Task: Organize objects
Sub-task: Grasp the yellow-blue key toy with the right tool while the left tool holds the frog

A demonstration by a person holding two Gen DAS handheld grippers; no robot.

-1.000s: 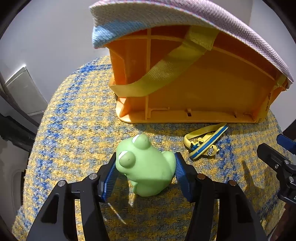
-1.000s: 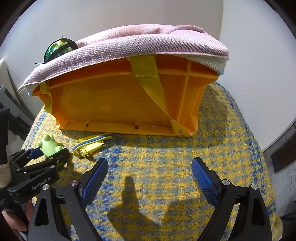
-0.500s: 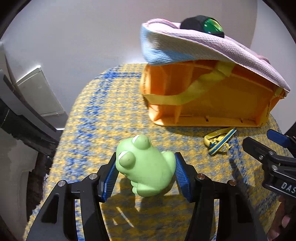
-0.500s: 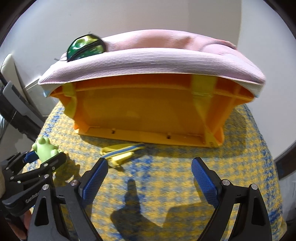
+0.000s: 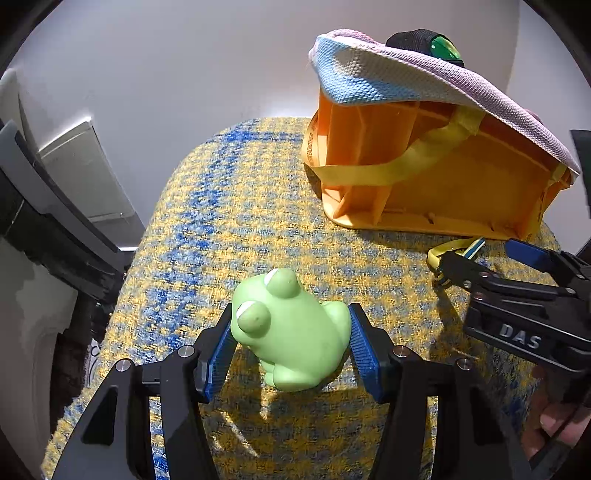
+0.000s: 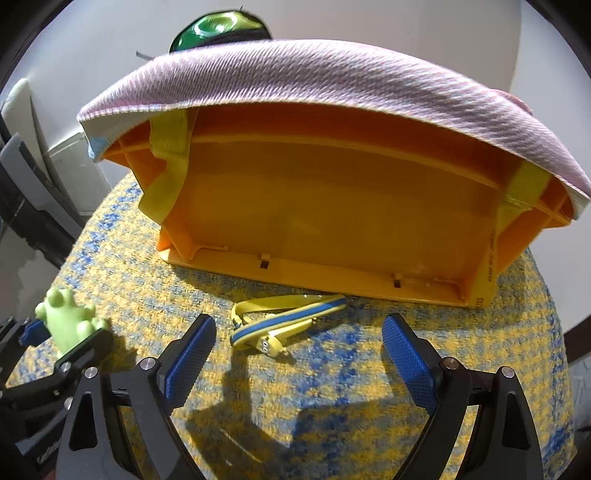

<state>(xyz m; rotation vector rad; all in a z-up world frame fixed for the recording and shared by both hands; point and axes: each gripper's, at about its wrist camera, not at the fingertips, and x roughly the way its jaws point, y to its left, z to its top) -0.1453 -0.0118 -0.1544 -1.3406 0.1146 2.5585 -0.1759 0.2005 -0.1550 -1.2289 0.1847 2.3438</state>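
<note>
The left gripper (image 5: 290, 345) is gripping a green frog toy (image 5: 291, 332), with both blue pads (image 5: 221, 349) pressing against the frog's sides. The frog is sitting upright between the fingers, its bulging eyes facing up and to the left in the left wrist view. Whether its base is touching the blue-and-yellow woven tablecloth (image 5: 229, 229) or hanging just above it cannot be told. The frog is lying toward the near left part of the table, well apart from the orange crate (image 6: 332, 206).

The right gripper (image 6: 297, 356) is hovering with its jaws spread wide and nothing between the pads (image 6: 404, 354). A yellow-and-blue strap (image 6: 280, 321), bearing a small cartoon figure at its near end, is lying flat on the tablecloth just ahead of the gap, nearer the left finger than the right. It is lying just beside the crate's front base edge; contact with the crate cannot be confirmed.

The crate is standing at the far side of the table, with yellow webbing handles (image 5: 391, 166) hanging down its walls. A pink woven cloth (image 6: 332, 77) is draping over its top rim, and a dark object with a shiny green face (image 6: 214, 27) is resting on top of the cloth toward the crate's left end.
</note>
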